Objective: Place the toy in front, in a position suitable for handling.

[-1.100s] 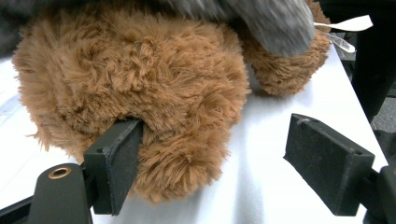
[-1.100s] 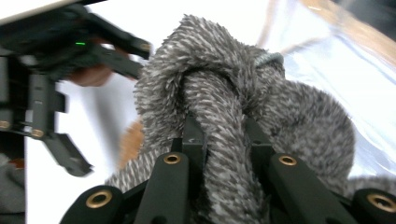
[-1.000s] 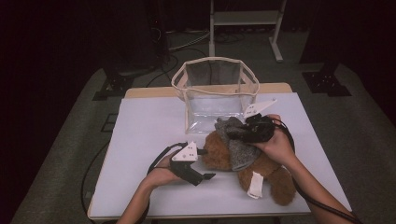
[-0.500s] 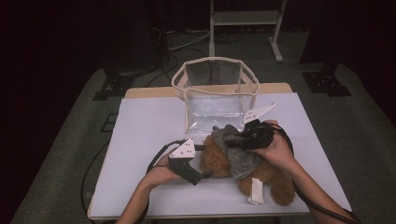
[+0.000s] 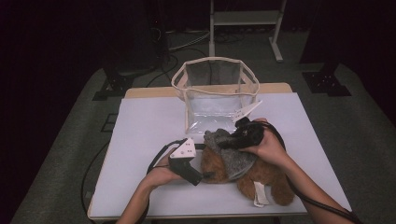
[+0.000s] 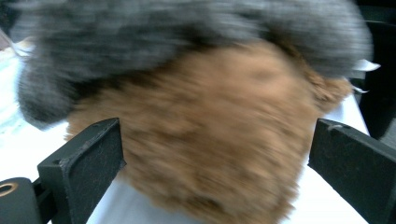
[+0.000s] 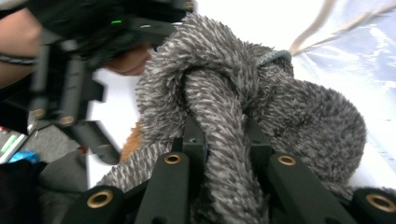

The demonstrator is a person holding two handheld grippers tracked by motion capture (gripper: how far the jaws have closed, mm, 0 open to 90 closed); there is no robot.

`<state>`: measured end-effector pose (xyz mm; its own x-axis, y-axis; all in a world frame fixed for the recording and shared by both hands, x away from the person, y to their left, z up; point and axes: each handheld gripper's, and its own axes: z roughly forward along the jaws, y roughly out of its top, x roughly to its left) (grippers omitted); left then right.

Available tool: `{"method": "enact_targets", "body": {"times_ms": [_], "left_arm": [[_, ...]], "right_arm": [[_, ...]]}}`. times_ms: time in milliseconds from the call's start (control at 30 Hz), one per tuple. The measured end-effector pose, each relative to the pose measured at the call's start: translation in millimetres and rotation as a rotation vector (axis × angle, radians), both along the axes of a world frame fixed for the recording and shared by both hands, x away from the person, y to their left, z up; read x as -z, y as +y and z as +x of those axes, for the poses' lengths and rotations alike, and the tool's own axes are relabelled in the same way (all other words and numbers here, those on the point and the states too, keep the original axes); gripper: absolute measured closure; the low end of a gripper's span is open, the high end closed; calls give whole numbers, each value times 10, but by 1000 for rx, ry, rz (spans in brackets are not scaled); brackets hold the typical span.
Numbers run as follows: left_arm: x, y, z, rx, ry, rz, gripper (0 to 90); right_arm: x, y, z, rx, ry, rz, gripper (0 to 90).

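A brown teddy bear [image 5: 264,179] lies on the white table [image 5: 144,126] with a grey fuzzy cloth [image 5: 232,156] draped over its head end. My right gripper [image 5: 229,142] is shut on a thick fold of that grey cloth [image 7: 224,70], which bulges up between its jaws [image 7: 224,140]. My left gripper [image 5: 205,176] lies low at the bear's left side. Its jaws have just been opening and now stand wide on either side of the brown head [image 6: 210,140], clear of the fur, with the grey cloth [image 6: 163,32] above. The left gripper [image 6: 212,135] holds nothing.
A clear plastic bag with a beige rim [image 5: 215,65] stands open just behind the bear. A white label [image 5: 258,196] hangs from the bear near the table's front edge. The left gripper's body [image 7: 70,93] shows close by in the right gripper view. Dark floor surrounds the table.
The right gripper has drawn the grey cloth leftward and nearer, further over the bear's head. The left gripper's jaws have spread wider. The left hand has stayed put.
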<state>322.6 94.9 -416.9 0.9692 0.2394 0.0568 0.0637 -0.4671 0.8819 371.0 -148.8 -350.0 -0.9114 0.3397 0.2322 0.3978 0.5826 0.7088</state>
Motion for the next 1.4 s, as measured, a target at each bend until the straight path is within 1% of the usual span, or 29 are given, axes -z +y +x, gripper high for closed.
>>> {"method": "enact_targets", "body": {"times_ms": [67,133,167,233,300,333,367,400,433,467,533,567,600,633,667,700,733,767,833,867,933,1033,1067,1100,1167,1233,1267,1333,1400], "left_arm": [[24,-30,-28,34,-2,23,51],[45,-58,-63,40,-22,48,49],[38,-57,-64,45,-16,52,49],[25,-45,-63,53,0,45,51],[20,-32,-52,67,-6,55,50],[19,-28,-48,67,-5,57,50],[13,-23,-45,67,-2,58,50],[-4,-11,-36,66,-7,61,50],[-20,-3,-33,58,-8,47,50],[-39,7,-27,56,-14,40,50],[-88,12,-30,43,-11,-9,50],[-103,3,-33,47,-8,-15,50],[-107,-8,-39,52,-9,-11,50],[-102,-27,-56,63,-14,4,50],[-94,-38,-67,66,-18,15,50],[-80,-50,-87,72,-26,26,50],[-75,-55,-98,79,-23,29,50],[-77,-57,-112,95,-32,43,51],[-92,-57,-129,113,-37,55,60],[-98,-60,-137,120,-31,54,59],[-104,-60,-151,137,-38,68,59],[-89,-45,-163,137,-34,88,58],[-86,-39,-161,134,-36,92,58],[-81,-30,-160,133,-37,85,58],[-83,-26,-161,132,-42,77,58],[-84,-35,-159,124,-50,76,58],[-84,-36,-156,119,-53,78,57],[-81,-37,-153,113,-55,81,57],[-73,-51,-149,104,-49,82,29]], "right_arm": [[-20,-19,-70,-7,-12,0,755],[-83,-92,-100,8,-38,-1,755],[-106,-128,-93,17,-38,0,756],[-162,-244,-58,54,-46,2,755],[-216,-376,-4,95,-48,-6,754],[-227,-420,13,113,-57,-24,754],[-226,-446,29,122,-55,-30,754],[-208,-470,46,121,-41,-29,754],[-172,-469,49,115,-25,-36,754],[-130,-444,38,104,-15,-53,753],[-35,-358,-8,68,7,-76,753],[5,-312,-35,52,16,-70,754],[25,-276,-60,33,31,-54,754],[28,-254,-77,20,43,-41,754],[17,-225,-97,4,36,-43,753],[4,-208,-107,4,29,-46,752],[-18,-195,-100,1,22,-46,752],[-33,-190,-89,2,25,-46,752],[-59,-155,-41,8,25,-47,752],[-64,-118,3,1,29,-50,752],[-49,-23,76,-10,44,-67,751],[17,158,160,-23,78,-74,748],[31,189,172,-29,76,-79,748],[35,198,175,-28,75,-77,748],[28,172,174,-27,79,-74,748],[5,81,155,-20,74,-71,748],[-11,15,145,-12,68,-67,748],[-56,-193,120,15,52,-44,746],[-101,-362,101,41,37,-24,746]]}}
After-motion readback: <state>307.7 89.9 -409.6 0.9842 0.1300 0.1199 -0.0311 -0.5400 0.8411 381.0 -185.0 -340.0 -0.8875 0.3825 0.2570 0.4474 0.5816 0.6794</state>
